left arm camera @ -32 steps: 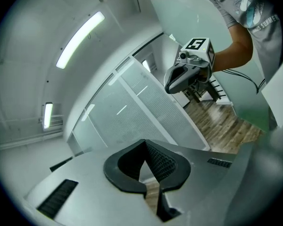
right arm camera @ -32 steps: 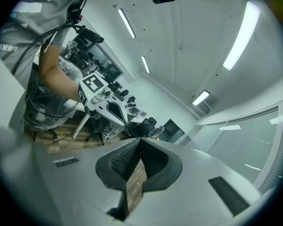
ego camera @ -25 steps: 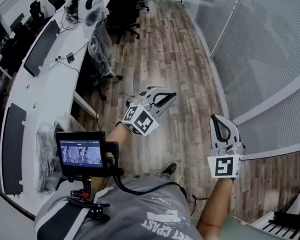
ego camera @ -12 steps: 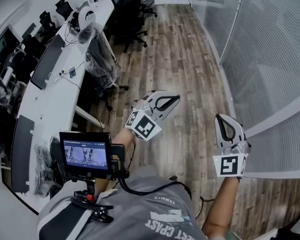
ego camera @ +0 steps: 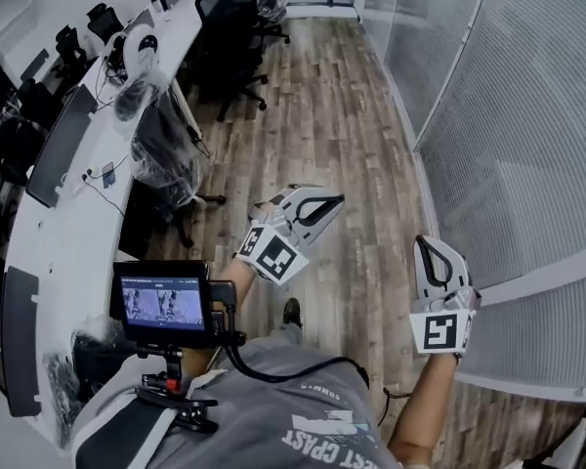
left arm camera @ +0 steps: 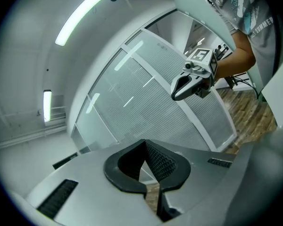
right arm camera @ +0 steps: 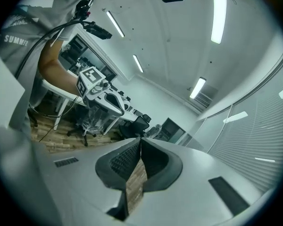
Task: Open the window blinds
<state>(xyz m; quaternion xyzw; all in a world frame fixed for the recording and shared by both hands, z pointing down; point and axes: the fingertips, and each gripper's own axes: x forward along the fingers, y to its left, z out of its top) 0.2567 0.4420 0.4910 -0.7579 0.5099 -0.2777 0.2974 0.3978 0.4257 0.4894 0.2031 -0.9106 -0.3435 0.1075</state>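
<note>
We stand in an aisle of wooden floor (ego camera: 342, 106) that runs open and bare ahead to the far end of the room. Its right edge is the glass wall covered by the window blinds (ego camera: 537, 135), whose slats lie closed; a white frame rail (ego camera: 552, 274) crosses them near the right gripper (ego camera: 422, 243). The left edge is the long white counter (ego camera: 54, 233) with dark monitors (ego camera: 59, 145) on it.

A plastic-wrapped chair (ego camera: 164, 154) juts from the counter into the aisle, and black office chairs (ego camera: 230, 22) stand further on, left of the centre line. A small screen (ego camera: 161, 299) hangs on our chest, and one shoe (ego camera: 291, 311) shows below.

The left gripper (ego camera: 338, 201) is held over mid-aisle, well apart from the blinds, with its jaws closed together and nothing between them. The right gripper, near the blinds but not touching them, is likewise closed and empty.

Compared with a second ago, the wrapped chair and black chairs lie nearer to us, while both grippers keep the same pose.
</note>
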